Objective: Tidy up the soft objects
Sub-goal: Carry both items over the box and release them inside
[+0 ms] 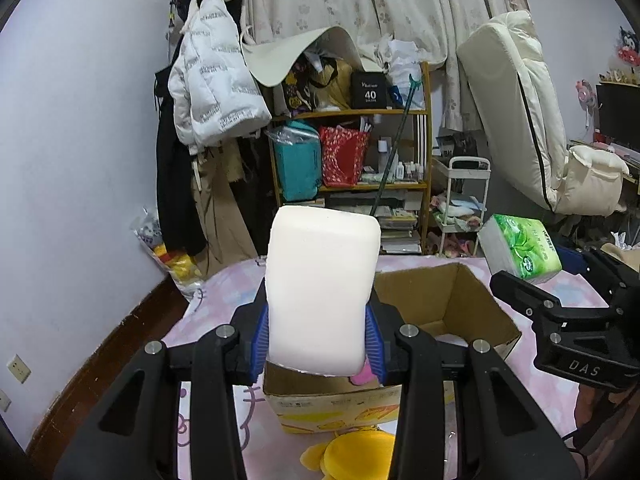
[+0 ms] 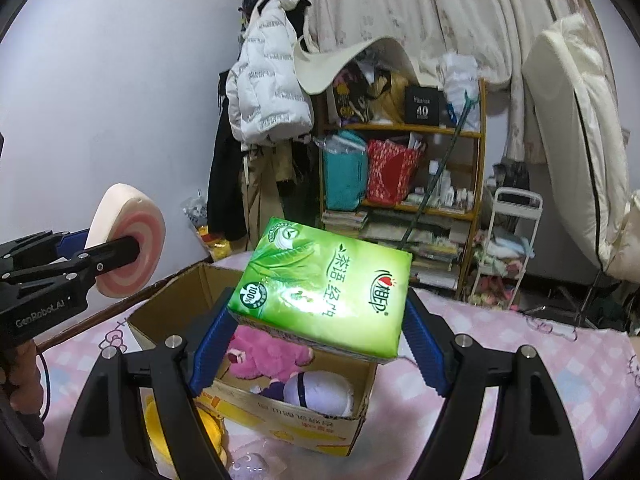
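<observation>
Both loads hung above the open cardboard box (image 2: pixel 256 412) on the bed, apparently for dropping in beside the plush toys (image 2: pixel 272 350): the left tongs (image 1: pixel 318 334) pinched a pink-and-white cushion (image 1: pixel 322 288), the right tongs (image 2: pixel 316 344) clasped a green tissue pack (image 2: pixel 324 290)

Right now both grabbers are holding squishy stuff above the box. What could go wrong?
1. The green tissue pack hangs tilted in the right gripper, so it might slip and miss the brown cardboard box.
2. The box already holds a pink plush toy and a white-and-purple one, so little room is left.
3. The left gripper grips only the bottom of the white-and-pink swirl cushion, so it could tip.
</observation>
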Motion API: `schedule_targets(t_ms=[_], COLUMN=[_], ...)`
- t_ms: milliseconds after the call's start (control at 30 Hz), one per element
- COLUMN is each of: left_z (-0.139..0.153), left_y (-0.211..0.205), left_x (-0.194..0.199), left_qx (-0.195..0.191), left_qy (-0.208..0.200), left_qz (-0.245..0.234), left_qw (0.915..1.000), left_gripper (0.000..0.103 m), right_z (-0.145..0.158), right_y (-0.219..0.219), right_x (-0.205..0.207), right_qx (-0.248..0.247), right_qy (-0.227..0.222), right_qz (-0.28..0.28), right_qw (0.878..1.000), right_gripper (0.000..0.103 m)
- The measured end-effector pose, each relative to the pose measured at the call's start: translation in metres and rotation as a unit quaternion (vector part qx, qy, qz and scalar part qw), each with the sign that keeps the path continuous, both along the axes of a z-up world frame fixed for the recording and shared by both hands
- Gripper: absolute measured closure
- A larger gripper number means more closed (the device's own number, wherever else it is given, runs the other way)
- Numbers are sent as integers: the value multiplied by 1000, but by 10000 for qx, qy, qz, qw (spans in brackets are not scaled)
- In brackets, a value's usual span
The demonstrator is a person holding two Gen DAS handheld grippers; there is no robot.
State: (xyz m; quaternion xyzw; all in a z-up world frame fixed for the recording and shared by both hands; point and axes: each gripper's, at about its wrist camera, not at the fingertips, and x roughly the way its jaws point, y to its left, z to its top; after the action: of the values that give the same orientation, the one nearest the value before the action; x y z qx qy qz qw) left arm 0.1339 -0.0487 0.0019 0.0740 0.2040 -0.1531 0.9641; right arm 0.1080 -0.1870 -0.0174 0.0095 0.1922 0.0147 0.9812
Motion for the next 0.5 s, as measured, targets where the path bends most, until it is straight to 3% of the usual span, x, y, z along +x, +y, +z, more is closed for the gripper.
schedule_targets(t_ms=[200, 333, 500], left_z=[-13, -22, -28], left_y=[-3, -6, -8], left_x=[8, 16, 21], left_qx=[30, 75, 165], left_qy=[214, 410, 505], left_qz=[-50, -43, -53], left_qw=[9998, 9991, 9986], left_gripper=[63, 63, 62], right_z=[-11, -25, -38], right_y=[-6, -13, -10], right_x=[11, 21, 27], right_qx=[195, 640, 643], right_qy=[224, 496, 769], right_qz=[-18, 265, 348], right_qw=[9996, 9964, 9944], right_gripper=[19, 19, 19])
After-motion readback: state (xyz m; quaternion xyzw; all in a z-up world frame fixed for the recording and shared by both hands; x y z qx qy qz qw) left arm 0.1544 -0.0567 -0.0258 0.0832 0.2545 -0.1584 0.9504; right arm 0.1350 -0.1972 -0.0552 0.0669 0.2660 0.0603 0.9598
